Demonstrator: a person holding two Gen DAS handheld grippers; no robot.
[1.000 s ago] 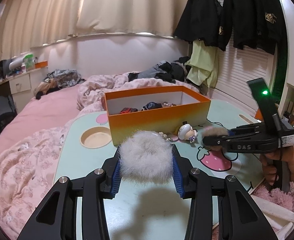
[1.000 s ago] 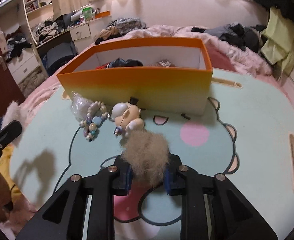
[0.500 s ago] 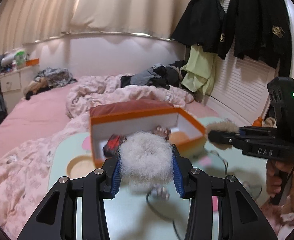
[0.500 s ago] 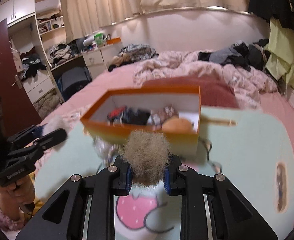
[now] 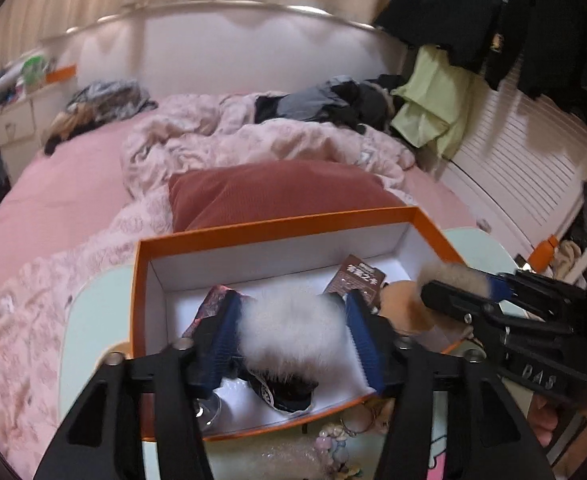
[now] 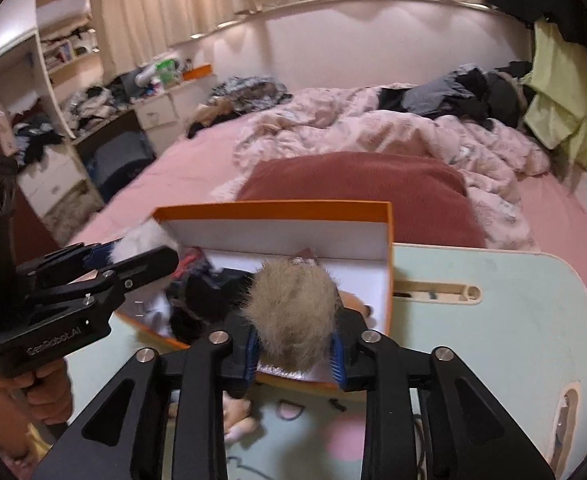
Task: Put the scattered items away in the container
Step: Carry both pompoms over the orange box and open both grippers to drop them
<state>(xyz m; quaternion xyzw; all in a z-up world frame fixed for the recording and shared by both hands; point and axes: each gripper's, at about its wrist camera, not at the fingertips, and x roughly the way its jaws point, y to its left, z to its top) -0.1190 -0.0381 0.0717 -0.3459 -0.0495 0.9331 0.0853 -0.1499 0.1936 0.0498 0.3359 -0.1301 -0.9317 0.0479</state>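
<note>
My left gripper [image 5: 293,340] is shut on a white fluffy pompom [image 5: 289,332] and holds it over the open orange box [image 5: 277,226], above the near left part. My right gripper [image 6: 295,344] is shut on a tan fluffy pompom [image 6: 293,316] and holds it over the box's [image 6: 273,208] near right edge. The right gripper also shows at the right of the left wrist view [image 5: 453,286]. The left gripper shows at the left of the right wrist view [image 6: 133,256]. The box holds dark cloth items [image 6: 209,292], a brown packet [image 5: 357,276] and a tan round thing [image 5: 401,308].
The box stands on a mint-green lap table [image 6: 493,320] on a pink bed. A bead bracelet [image 5: 333,444] and a small doll [image 6: 241,424] lie on the table in front of the box. A red cushion [image 5: 277,192] lies behind it.
Both grippers have risen and moved forward with their pompoms, from in front of the box to over its opening.
</note>
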